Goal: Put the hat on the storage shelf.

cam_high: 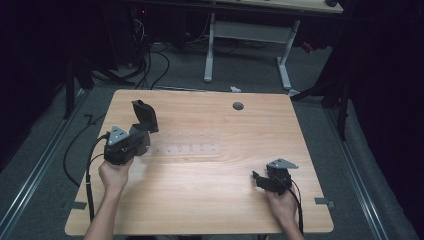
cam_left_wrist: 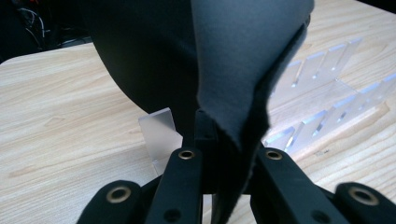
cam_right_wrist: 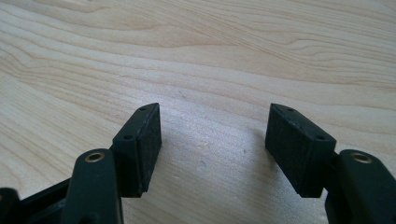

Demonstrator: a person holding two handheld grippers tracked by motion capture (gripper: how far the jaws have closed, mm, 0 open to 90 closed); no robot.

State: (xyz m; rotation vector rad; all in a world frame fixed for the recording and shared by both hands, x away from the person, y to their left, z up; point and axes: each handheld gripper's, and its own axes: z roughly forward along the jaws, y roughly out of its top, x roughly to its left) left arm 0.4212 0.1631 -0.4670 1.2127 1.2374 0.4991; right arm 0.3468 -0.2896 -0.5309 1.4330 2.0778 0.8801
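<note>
My left gripper (cam_high: 141,131) is shut on a dark grey, soft flat piece (cam_high: 145,116) and holds it upright over the left end of a clear acrylic slotted rack (cam_high: 187,142). Seen from the left gripper view, the dark piece (cam_left_wrist: 233,60) rises from between the jaws of the left gripper (cam_left_wrist: 229,156), and the rack (cam_left_wrist: 327,107) lies behind it with its clear dividers standing up. My right gripper (cam_high: 256,180) rests low near the table's front right, pointing left. It stands open (cam_right_wrist: 212,140) with only bare wood between its pads.
The wooden table (cam_high: 210,200) has a round cable hole (cam_high: 238,106) near its far edge. Beyond it stand a white desk frame (cam_high: 247,45) and cables (cam_high: 150,65) on the floor. Dark stands flank both sides.
</note>
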